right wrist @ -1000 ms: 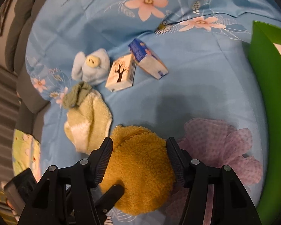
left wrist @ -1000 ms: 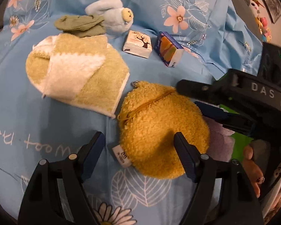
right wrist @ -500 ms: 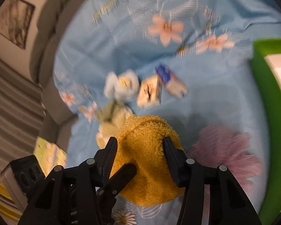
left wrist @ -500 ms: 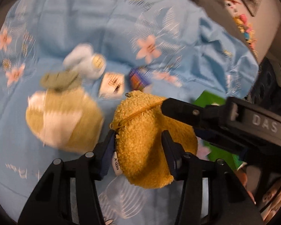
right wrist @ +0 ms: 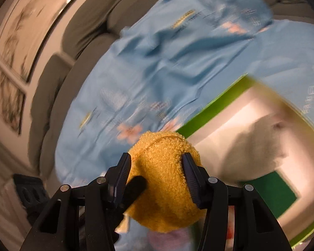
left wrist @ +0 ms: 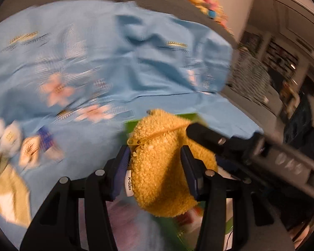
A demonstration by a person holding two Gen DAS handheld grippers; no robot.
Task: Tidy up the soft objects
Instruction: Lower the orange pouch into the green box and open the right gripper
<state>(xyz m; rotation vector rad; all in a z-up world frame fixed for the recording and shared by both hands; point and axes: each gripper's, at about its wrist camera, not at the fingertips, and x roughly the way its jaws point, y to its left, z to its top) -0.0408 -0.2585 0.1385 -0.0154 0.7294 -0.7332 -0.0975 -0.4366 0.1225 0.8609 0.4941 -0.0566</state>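
The yellow fuzzy pouch (left wrist: 163, 167) is held in the air above the blue flowered sheet (left wrist: 115, 67), clamped from two sides at once. It is gripped across its width by the left gripper (left wrist: 155, 167), whose blue pads are pressed into the fleece on either side, and the same pouch (right wrist: 163, 179) is squeezed between the closed-in fingers of the right gripper (right wrist: 156, 173). In the left wrist view the pouch's long axis is seen running away from the camera and slightly to the right, with the zipper (left wrist: 155, 135) lying across the far upper end, its pull toward the left, and a white label (left wrist: 129, 185) hanging at the near left side. The right gripper (left wrist: 240, 156) is seen entering from the right in that view, its finger laid over the pouch's upper right edge. Just beyond and under the pouch a green box (right wrist: 215, 102) is seen, its near green rim close behind the pouch and its pale inside open, with a blurred white soft shape (right wrist: 259, 146) in it. To the left, well apart, small cartons (left wrist: 31, 152), a pale blue plush toy (left wrist: 5, 138) and a green-and-white towel (left wrist: 8, 194) are left lying on the sheet. Much bare sheet is left open behind the pouch, bounded by grey sofa cushions (right wrist: 83, 27).
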